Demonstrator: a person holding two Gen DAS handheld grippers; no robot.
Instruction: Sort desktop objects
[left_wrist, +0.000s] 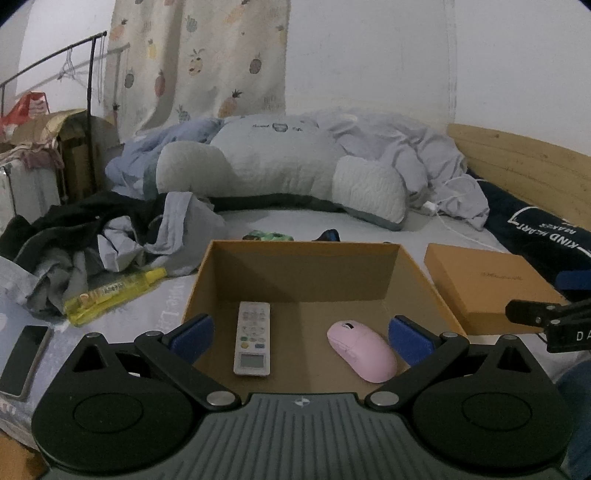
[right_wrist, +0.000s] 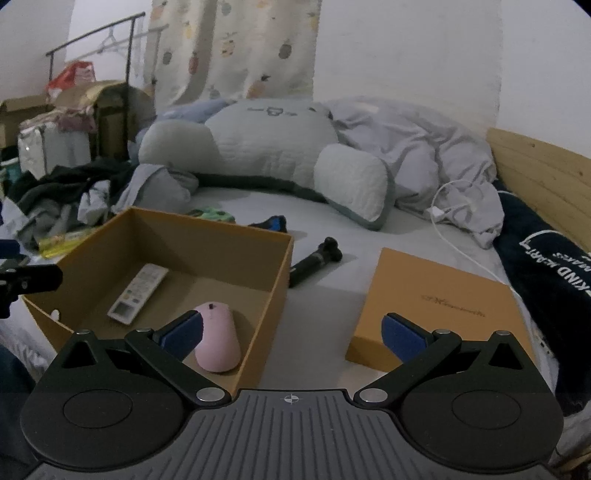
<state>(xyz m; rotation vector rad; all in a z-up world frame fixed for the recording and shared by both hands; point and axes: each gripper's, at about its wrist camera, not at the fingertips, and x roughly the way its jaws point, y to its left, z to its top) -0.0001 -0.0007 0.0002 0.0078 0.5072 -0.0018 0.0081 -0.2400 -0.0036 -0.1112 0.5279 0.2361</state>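
An open orange cardboard box (left_wrist: 295, 266) (right_wrist: 273, 280) stands on the bed. Inside lie a white remote control (left_wrist: 253, 338) (right_wrist: 138, 293) and a pink mouse (left_wrist: 362, 350) (right_wrist: 218, 336). My left gripper (left_wrist: 299, 336) is open and empty, hovering over the box's near edge. My right gripper (right_wrist: 291, 332) is open and empty, above the box's right wall and the gap beside it. The box lid (left_wrist: 487, 284) (right_wrist: 436, 306) lies flat to the right.
On the sheet lie a yellow bottle (left_wrist: 114, 291), a phone (left_wrist: 26, 358), a black handle-like tool (right_wrist: 314, 262), a green item (right_wrist: 210, 214) and a black-and-blue item (right_wrist: 271, 223). Clothes (left_wrist: 92, 232) pile at left. A big cushion (left_wrist: 280, 166), duvet, charger cable (right_wrist: 454, 218) and wooden headboard (right_wrist: 539, 173) lie behind.
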